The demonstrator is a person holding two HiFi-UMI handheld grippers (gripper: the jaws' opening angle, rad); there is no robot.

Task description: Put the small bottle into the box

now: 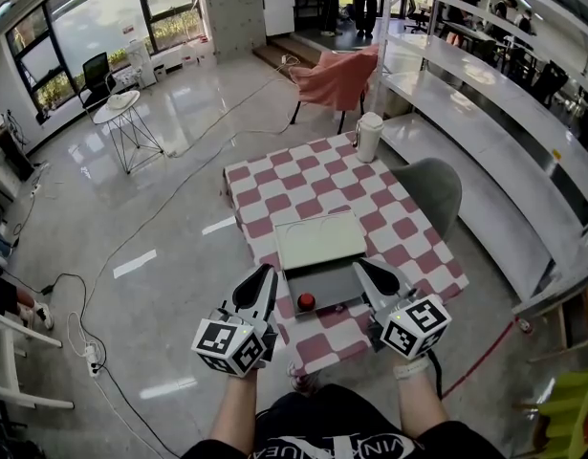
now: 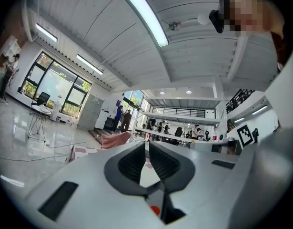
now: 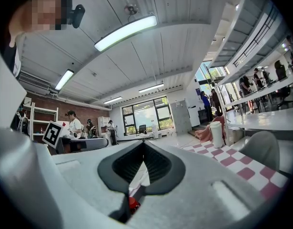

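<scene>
A table with a pink-and-white checkered cloth [image 1: 274, 199] carries a box [image 1: 339, 288] with a grey tray and a white lid [image 1: 320, 240] laid open at its far side. The small bottle, seen by its red cap [image 1: 306, 301], stands in the grey tray near its front edge. My left gripper [image 1: 268, 272] hangs level just left of the tray, jaws together and empty. My right gripper [image 1: 361, 265] hangs just right of it, also shut and empty. The red cap [image 2: 155, 210] shows low through the left gripper view, and the cap [image 3: 133, 204] also shows in the right gripper view.
A white tumbler [image 1: 369, 137] stands at the table's far corner. A grey chair [image 1: 437, 191] sits right of the table and a pink-draped chair [image 1: 337, 76] behind it. Long white shelves [image 1: 485, 122] run along the right. Cables [image 1: 93, 285] cross the glossy floor at left.
</scene>
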